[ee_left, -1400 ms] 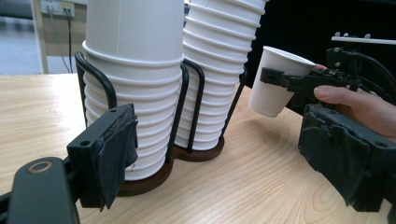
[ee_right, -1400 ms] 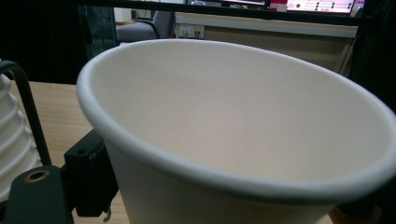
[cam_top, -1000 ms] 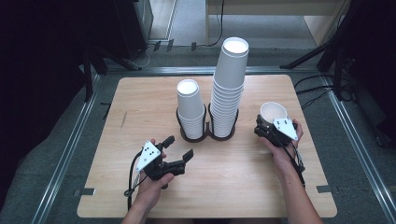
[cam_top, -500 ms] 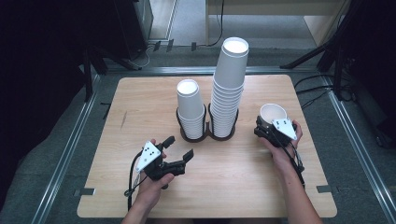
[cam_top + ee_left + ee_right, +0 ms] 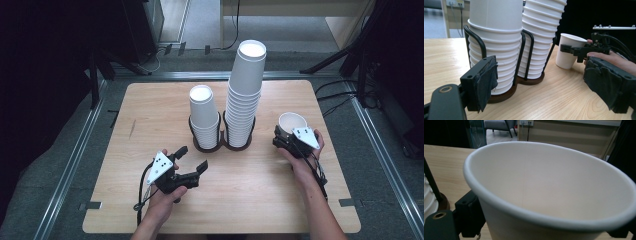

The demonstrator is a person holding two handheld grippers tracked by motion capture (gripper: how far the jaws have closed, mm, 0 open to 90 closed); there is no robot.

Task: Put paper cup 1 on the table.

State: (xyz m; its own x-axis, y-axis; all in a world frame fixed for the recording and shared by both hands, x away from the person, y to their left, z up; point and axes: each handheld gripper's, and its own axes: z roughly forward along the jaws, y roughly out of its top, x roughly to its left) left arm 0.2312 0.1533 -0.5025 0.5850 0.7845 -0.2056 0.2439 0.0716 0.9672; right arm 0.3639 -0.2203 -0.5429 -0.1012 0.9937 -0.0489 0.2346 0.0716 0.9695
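- Right of the rack (image 5: pixel 222 145), a single cup (image 5: pixel 291 123) stands upright on the table (image 5: pixel 125 200), mouth up, well apart from both stacks.
- Right gripper (image 5: pixel 284 141) sits on the near side of that cup with a jaw on each side of the wall; its own view shows the rim (image 5: pixel 524 212) close up and one black jaw low beside it. The jaws have just been opening with the cup between them. Whether the pads press on the wall I cannot tell; my guess is the grip is being let go.
- Left gripper (image 5: pixel 192 159) hovers in front of the rack, toward its left end, jaws partly spread and holding nothing. Its view looks level at the short stack (image 5: pixel 496 47) and the tall stack (image 5: pixel 541 37), with the lone cup and the other gripper beyond them.
- Relation that counts: the cup lies straight ahead of the right gripper, away from the person, its long axis vertical. The right hand (image 5: pixel 305 160) is at it; the left hand (image 5: pixel 165 200) is far off, on the other side of the rack.
- Judged from this, any next move with the cup falls to the right hand: draw straight back to leave it standing, or close again and lift it upright.
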